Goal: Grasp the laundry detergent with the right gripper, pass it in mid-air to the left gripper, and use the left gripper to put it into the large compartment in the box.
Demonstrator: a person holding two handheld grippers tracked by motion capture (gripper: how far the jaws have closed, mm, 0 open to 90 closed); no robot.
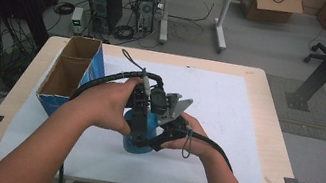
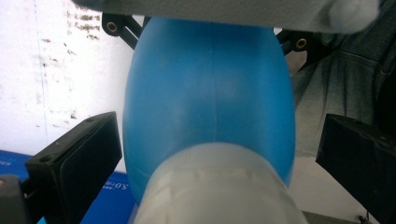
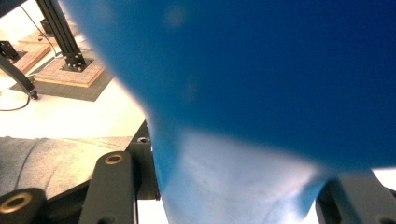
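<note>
Gripping a blue bottle [image 1: 137, 144] near the table's [image 1: 253, 87] near edge, the right gripper [image 1: 158, 141] clamps its neck; the left gripper's [image 1: 140, 130] jaws straddle it, unclosed.

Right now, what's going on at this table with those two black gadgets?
A person sits at a table with a hand-held gripper in each hand, both brought together on a blue bulb-shaped plastic bottle over a white sheet. The right gripper is clamped shut on the bottle's narrow pale end. The left gripper has its jaws on either side of the round blue body, with a gap at the right jaw, so it looks open. An open blue cardboard box stands at the left.
</note>
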